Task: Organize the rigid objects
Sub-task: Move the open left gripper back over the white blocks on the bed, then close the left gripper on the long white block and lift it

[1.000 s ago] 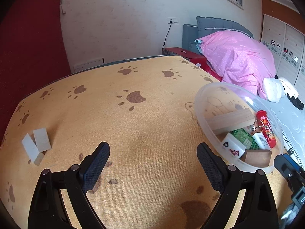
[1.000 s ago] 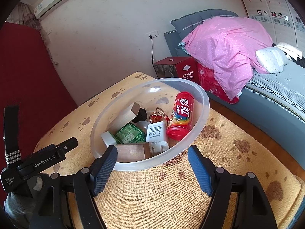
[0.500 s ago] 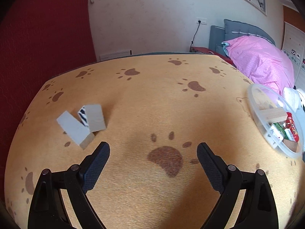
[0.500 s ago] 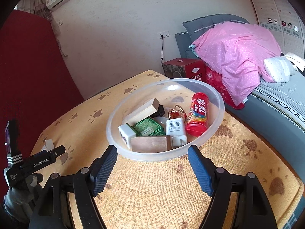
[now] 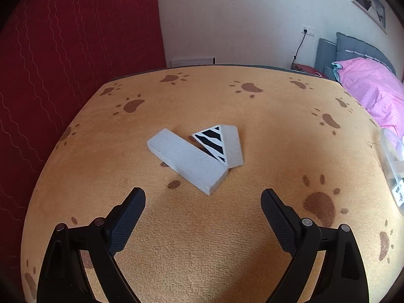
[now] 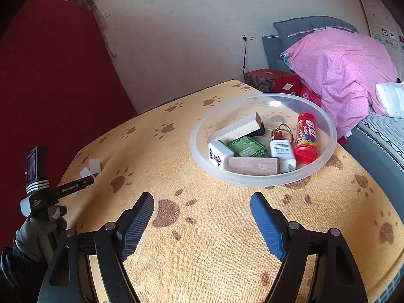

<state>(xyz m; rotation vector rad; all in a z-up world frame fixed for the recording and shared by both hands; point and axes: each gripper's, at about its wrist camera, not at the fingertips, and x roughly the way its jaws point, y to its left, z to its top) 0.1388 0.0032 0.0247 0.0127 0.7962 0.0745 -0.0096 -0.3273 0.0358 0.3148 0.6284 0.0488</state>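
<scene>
My left tongs (image 5: 203,202) have swung left across the desk (image 5: 227,240): the two grey blocks (image 5: 188,160), at the far left edge a second ago, now sit dead ahead just beyond the tips, forming a V, a striped face showing on the right one. Left jaws wide open, nothing between. Clear bowl (image 6: 262,180) has slid from close ahead to the right edge of the left view. Right tongs (image 6: 202,214) have backed off from the bowl; jaws just opened a bit further, empty. Bowl holds wooden blocks, mahjong tile (image 6: 219,154), charger (image 6: 282,152), red tube (image 6: 306,137).
</scene>
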